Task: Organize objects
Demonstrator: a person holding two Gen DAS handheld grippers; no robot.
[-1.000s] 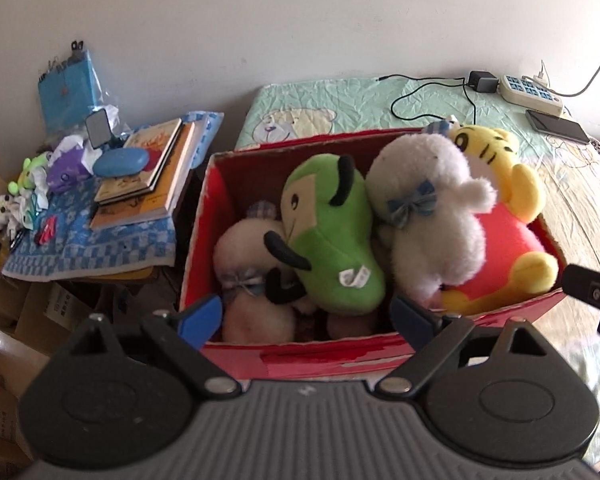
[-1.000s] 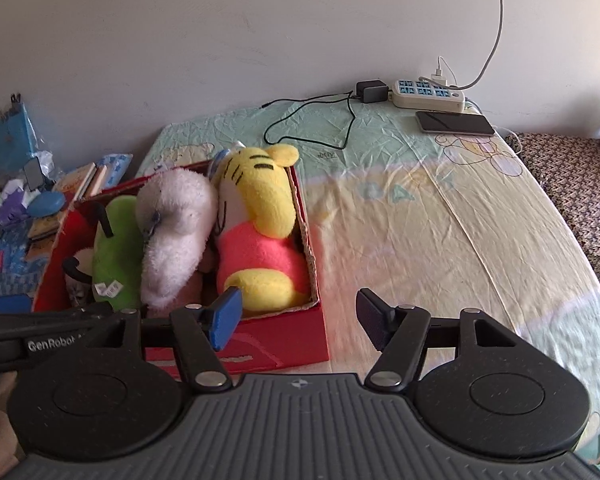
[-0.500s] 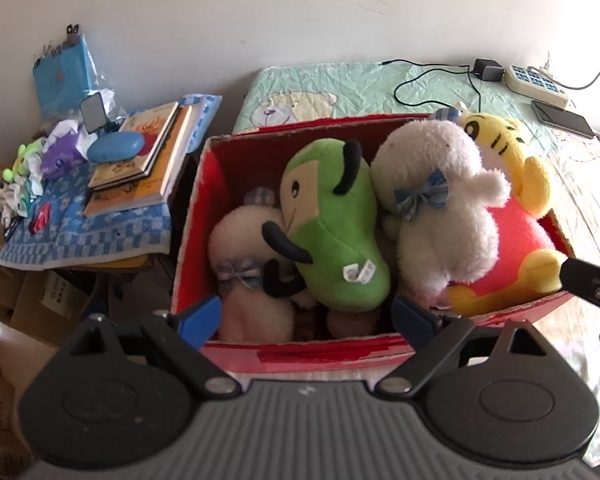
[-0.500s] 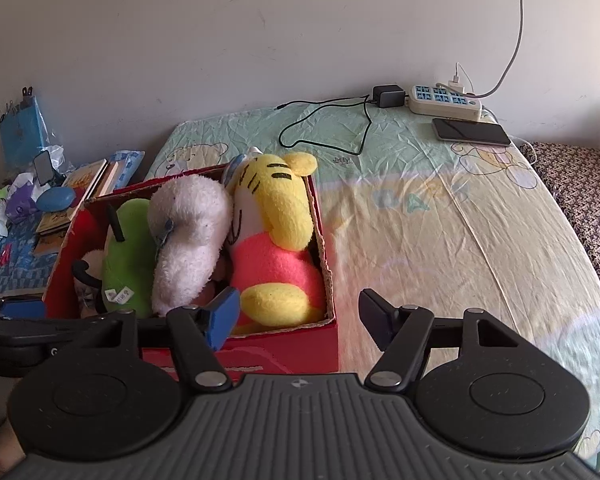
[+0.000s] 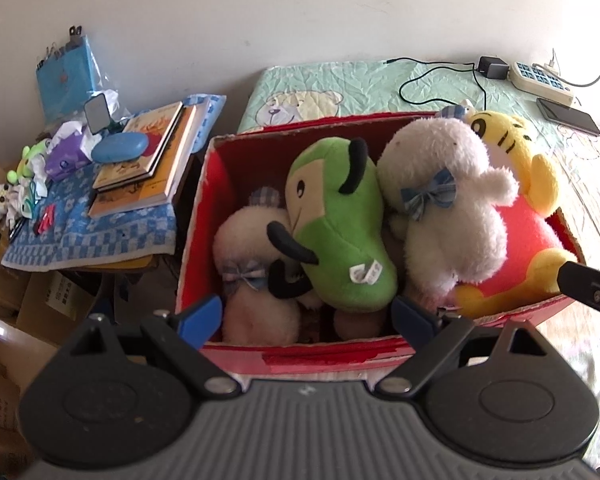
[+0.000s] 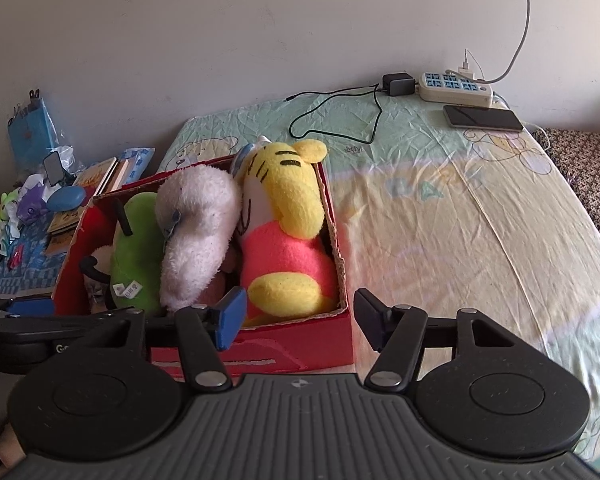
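Pale wall behind a bed with a cartoon-print sheet. On its corner sits a red cardboard box packed with plush toys — green one, white one, yellow tiger. Left gripper and right gripper hover at the box's near edge, jaws apart, empty. Tugging one toy could likely drag its neighbours out — they are wedged tight.

Left gripper: tipped down, jaws wide apart, nothing between the 2 blue pads. Right gripper: tipped down too, jaws apart, nothing held, 1 blue pad on the left finger, 1 dark tip on the right finger. Side by side, left one just left of the right one.
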